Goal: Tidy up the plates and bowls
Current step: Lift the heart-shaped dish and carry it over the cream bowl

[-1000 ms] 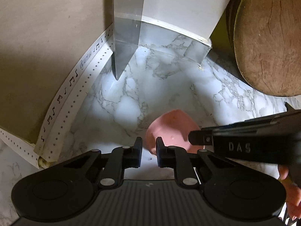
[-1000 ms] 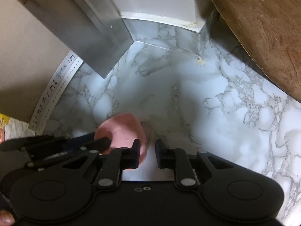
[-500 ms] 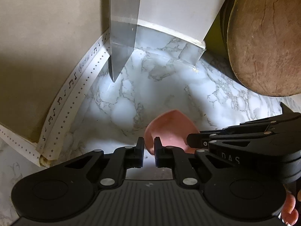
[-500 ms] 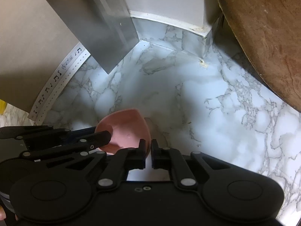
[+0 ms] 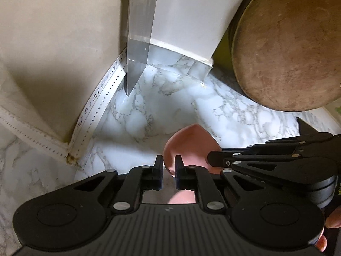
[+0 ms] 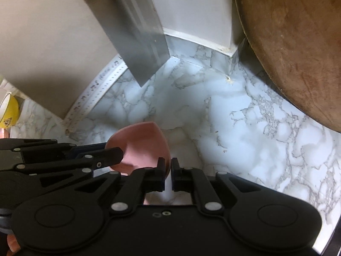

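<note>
Left wrist: pink bowl [image 5: 191, 147] rim between jaws (both grippers).

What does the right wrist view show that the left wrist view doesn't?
Only the right wrist view shows a yellow patterned cup at the far left edge. Only the left wrist view shows the olive-yellow rim behind the round wooden board. Both show the pink heart-shaped bowl, gripped at its rim by the left tool and the right tool, over the marble counter.
</note>
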Tool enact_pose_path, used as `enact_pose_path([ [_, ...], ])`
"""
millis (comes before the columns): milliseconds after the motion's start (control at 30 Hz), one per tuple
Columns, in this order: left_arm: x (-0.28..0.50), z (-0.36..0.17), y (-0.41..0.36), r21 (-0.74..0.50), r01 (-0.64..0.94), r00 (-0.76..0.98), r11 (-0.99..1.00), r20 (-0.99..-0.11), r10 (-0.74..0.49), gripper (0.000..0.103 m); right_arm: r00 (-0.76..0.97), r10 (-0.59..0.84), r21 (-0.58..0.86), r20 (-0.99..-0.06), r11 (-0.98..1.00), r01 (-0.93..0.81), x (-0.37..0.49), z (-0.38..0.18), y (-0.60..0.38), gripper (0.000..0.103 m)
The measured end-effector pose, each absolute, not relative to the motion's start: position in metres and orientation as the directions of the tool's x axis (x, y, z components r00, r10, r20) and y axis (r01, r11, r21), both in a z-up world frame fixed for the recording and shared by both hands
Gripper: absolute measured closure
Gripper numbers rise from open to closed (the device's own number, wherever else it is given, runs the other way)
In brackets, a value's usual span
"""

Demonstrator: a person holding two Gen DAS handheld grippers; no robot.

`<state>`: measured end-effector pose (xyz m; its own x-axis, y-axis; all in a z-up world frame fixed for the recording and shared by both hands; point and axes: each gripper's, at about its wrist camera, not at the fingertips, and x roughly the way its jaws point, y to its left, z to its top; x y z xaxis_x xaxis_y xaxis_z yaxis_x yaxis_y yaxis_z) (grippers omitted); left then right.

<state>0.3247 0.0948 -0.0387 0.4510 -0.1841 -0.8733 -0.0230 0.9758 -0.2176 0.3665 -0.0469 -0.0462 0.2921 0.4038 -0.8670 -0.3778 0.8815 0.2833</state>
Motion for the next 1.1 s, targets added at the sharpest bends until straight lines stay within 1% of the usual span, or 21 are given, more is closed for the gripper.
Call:
enact_pose_path([
  [433,0.275,0.004,0.109,-0.218,0.009,0.472,0.976,-0.859,-0.197,0.093,0.324,0.406,0.262,-0.854,0.876,-0.405,0.315,0.000,-0.036,0.098],
  [867,0.210,0.014,0.153,-0.232,-0.009,0.469,0.973,-0.860,-0.201,0.093,0.314,0.437,0.260,-0.843,0.842,-0.472,0.254,0.024,0.004,0.098],
  [1100,0.171,0.018,0.179,-0.215,-0.038,0.464,0.976,-0.869,-0.173,0.093,0.287,0.464,0.268,-0.838,0.808,-0.524,0.221,0.029,0.034,0.098],
])
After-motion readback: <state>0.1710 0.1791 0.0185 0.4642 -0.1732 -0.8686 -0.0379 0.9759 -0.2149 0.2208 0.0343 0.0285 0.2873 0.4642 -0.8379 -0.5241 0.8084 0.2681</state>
